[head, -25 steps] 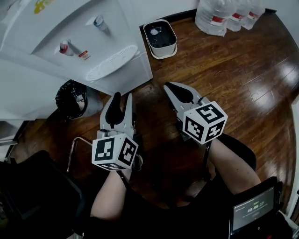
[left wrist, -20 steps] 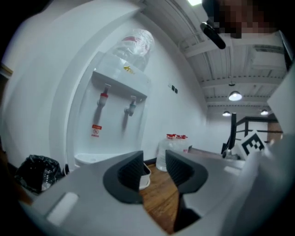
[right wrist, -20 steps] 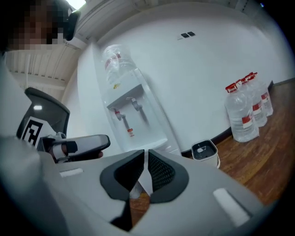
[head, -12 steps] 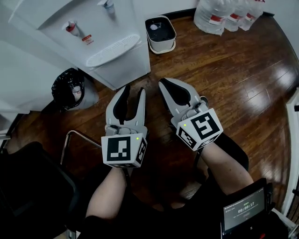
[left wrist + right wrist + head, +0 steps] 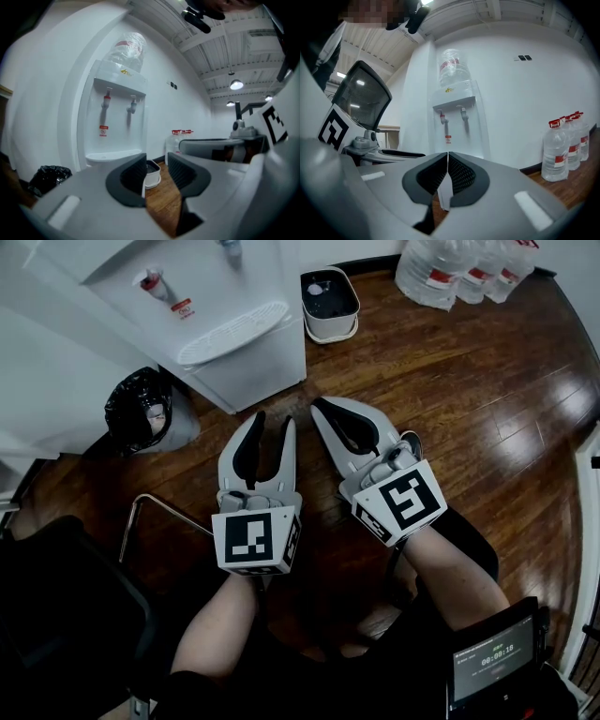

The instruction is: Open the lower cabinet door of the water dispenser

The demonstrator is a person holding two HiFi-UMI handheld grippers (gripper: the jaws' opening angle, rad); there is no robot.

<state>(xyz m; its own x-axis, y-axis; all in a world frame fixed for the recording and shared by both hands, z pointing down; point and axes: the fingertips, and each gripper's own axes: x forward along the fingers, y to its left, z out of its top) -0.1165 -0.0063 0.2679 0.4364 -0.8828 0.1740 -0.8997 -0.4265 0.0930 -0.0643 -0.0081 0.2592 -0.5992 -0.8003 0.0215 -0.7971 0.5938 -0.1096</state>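
Dispenser door (image 5: 251, 376) stands ahead, untouched. Left gripper (image 5: 273, 418) jaws parted, empty; right gripper (image 5: 321, 407) jaws pressed together, empty.

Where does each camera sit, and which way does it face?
Head view: on the person's head, facing steeply down at dark wooden floor, white water dispenser; forearms, left gripper, right gripper show.
Left gripper view: on left gripper, facing the dispenser past its own open jaws.
Right gripper view: on right gripper, facing the dispenser past its own shut jaws.
Shared by all: the dispenser.
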